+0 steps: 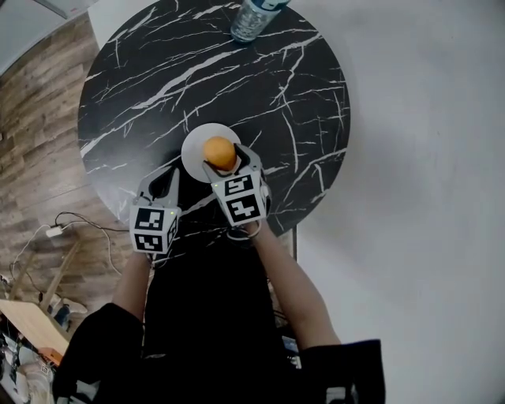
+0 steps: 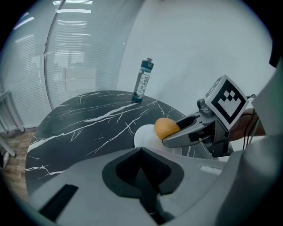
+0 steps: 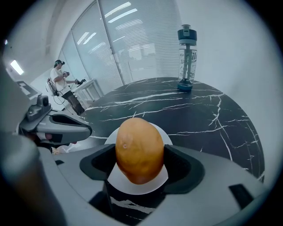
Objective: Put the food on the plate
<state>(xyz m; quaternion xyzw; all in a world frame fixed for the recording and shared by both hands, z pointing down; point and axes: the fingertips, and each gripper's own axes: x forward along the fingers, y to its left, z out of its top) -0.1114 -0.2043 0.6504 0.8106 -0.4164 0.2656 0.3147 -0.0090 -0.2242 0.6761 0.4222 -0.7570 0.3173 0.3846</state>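
Note:
A yellow-orange, potato-like food (image 1: 220, 151) hangs just above a small white plate (image 1: 196, 151) near the front edge of the round black marble table (image 1: 158, 79). My right gripper (image 1: 222, 162) is shut on it; in the right gripper view the food (image 3: 139, 150) fills the gap between the jaws, with the plate (image 3: 132, 184) beneath. My left gripper (image 1: 168, 183) sits just left of the plate, low over the table edge. Its jaws (image 2: 142, 176) meet with nothing between them. From there I see the food (image 2: 166, 128) over the plate (image 2: 142, 136).
A clear water bottle (image 1: 252, 17) with a dark cap stands at the table's far edge. Wood floor with a cable and plug (image 1: 55, 229) lies to the left. A person (image 3: 59, 75) stands far off by glass walls.

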